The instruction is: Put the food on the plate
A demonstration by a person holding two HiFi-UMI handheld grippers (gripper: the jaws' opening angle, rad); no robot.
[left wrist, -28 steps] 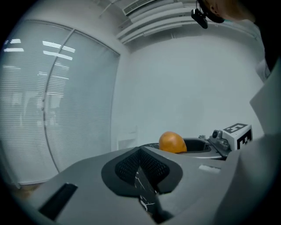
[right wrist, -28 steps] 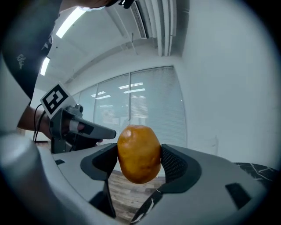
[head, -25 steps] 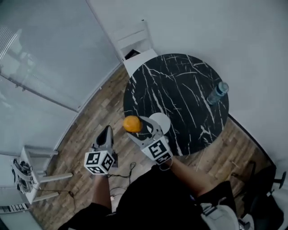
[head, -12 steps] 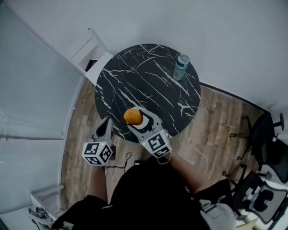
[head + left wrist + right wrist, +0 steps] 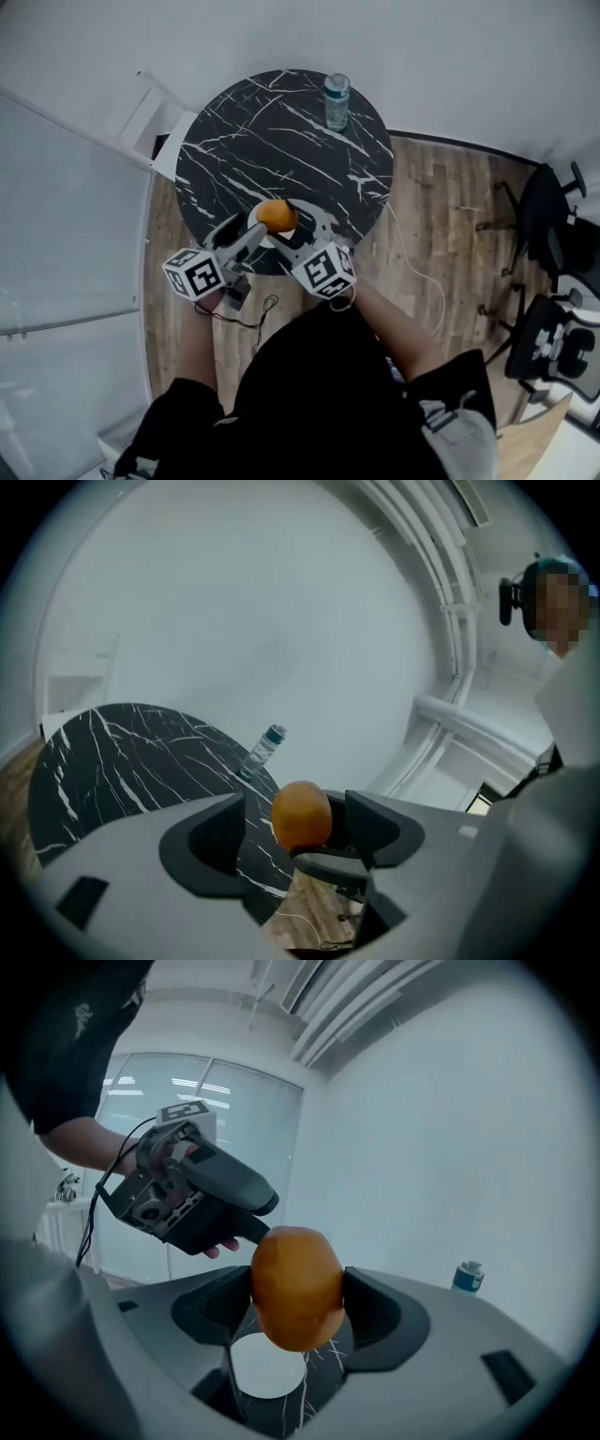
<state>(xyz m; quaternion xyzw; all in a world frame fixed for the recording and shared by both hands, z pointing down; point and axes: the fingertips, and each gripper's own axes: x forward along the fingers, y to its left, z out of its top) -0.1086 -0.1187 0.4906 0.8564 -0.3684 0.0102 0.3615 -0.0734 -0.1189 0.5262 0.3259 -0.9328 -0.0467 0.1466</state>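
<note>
water bottle (image 5: 336, 99): upright, marble table (image 5: 272, 141) far edge | office chairs (image 5: 553, 339): on wood floor (image 5: 441, 216)

Orange (image 5: 297, 1283) in right tool (image 5: 298, 1312)

I wear a black short-sleeved top (image 5: 319, 394). My left gripper (image 5: 295, 832) has a pale grey shell and dark pads; its jaws are opening, gripping nothing. Behind them sits a cube (image 5: 195, 274) of black-and-white square markers, and a thin black cable (image 5: 97, 1211) loops from the dark handle. My right gripper (image 5: 298, 1302) matches, marker cube (image 5: 323, 272) included.
</note>
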